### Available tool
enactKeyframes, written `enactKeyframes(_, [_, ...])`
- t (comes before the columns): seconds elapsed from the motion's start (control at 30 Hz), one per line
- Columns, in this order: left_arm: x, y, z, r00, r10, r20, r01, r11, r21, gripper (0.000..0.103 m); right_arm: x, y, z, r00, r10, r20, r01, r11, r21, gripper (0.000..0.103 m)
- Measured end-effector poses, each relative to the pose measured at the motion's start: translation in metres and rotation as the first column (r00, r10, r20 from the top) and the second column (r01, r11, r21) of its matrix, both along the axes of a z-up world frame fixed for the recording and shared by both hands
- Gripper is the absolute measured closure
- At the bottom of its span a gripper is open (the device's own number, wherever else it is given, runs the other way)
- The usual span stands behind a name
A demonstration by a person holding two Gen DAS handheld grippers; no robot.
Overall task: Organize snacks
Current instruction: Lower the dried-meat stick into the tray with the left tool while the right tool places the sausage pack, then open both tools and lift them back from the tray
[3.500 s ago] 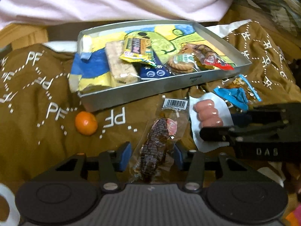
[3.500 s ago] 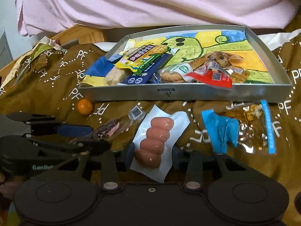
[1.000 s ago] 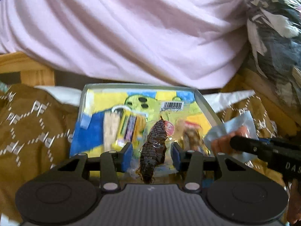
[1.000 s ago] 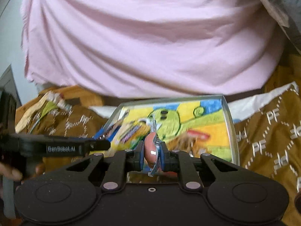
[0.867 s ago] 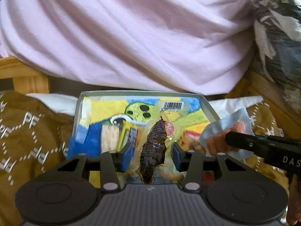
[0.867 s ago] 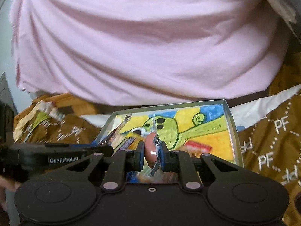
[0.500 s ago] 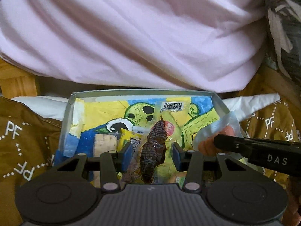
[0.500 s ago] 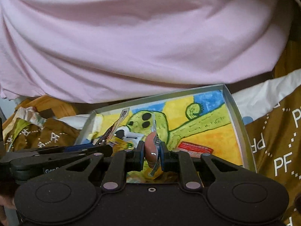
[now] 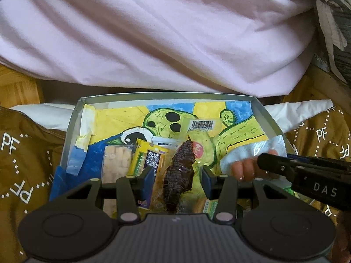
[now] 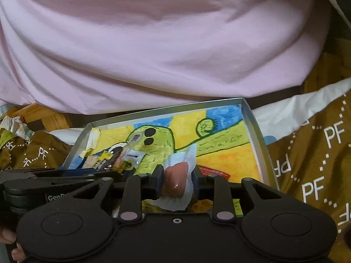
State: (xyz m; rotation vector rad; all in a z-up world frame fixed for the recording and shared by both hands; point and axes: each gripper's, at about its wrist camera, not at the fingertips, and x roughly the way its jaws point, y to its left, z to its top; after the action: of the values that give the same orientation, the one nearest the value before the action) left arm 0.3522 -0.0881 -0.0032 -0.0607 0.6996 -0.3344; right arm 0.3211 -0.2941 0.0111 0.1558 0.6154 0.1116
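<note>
Both grippers hung over the tray (image 9: 72, 129). Your left gripper (image 9: 176, 176) stood apart around the dark jerky packet (image 9: 178, 171); your right gripper (image 10: 176, 180) looked slackened around the sausage pack (image 10: 177, 175) — lower each onto bare tray floor, then withdraw upward.

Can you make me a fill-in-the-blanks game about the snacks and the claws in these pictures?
1. The pink sausages sit between the fingers of the ___ claw.
2. The dark brown snack is in the ___ claw.
3. Both claws are above the metal ___.
4. The drawing in the tray shows a ___ creature.

Missing words: right; left; tray; green
</note>
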Motion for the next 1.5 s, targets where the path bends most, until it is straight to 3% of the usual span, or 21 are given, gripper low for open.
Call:
enactKeyframes(0.23, [-0.002,0.001,0.003,1.0,0.015,-0.004,-0.015,1.0,0.007,0.053,-0.007,-0.007,0.001,0.999,-0.033,0.019,0.034,0.999,-0.016,0.052])
enactKeyframes(0.37, [-0.006,0.007,0.009,0.999,0.033,0.002,-0.033,0.999,-0.022,0.046,-0.015,-0.01,0.005,0.998,-0.039,0.042,0.04,0.999,-0.021,0.043])
enactKeyframes(0.47, [-0.015,0.018,0.017,0.998,0.059,0.023,-0.057,0.996,-0.07,0.034,-0.028,-0.012,0.013,0.994,-0.046,0.101,0.049,0.998,-0.028,0.033])
enactKeyframes(0.53, [-0.023,0.025,0.023,0.995,0.088,0.053,-0.082,0.992,-0.093,0.023,-0.04,-0.013,0.02,0.987,-0.041,0.155,0.047,0.998,-0.034,0.019])
enactKeyframes(0.77, [-0.057,0.042,0.05,0.973,0.161,0.166,-0.142,0.982,-0.123,0.002,-0.078,-0.005,0.045,0.957,0.007,0.291,0.017,0.997,-0.078,0.008])
enactKeyframes(0.83, [-0.068,0.046,0.057,0.964,0.174,0.202,-0.152,0.981,-0.121,0.001,-0.089,-0.004,0.053,0.946,0.022,0.323,0.002,0.997,-0.074,0.002])
enactKeyframes(1.27, [-0.155,0.056,0.089,0.909,0.178,0.378,-0.152,0.984,-0.097,0.0,-0.163,0.007,0.086,0.885,0.067,0.462,-0.05,0.998,-0.048,0.001])
enactKeyframes(1.5, [-0.197,0.063,0.088,0.9,0.189,0.393,-0.158,0.981,-0.109,0.0,-0.207,0.009,0.087,0.877,0.088,0.472,-0.068,0.996,-0.06,0.001])
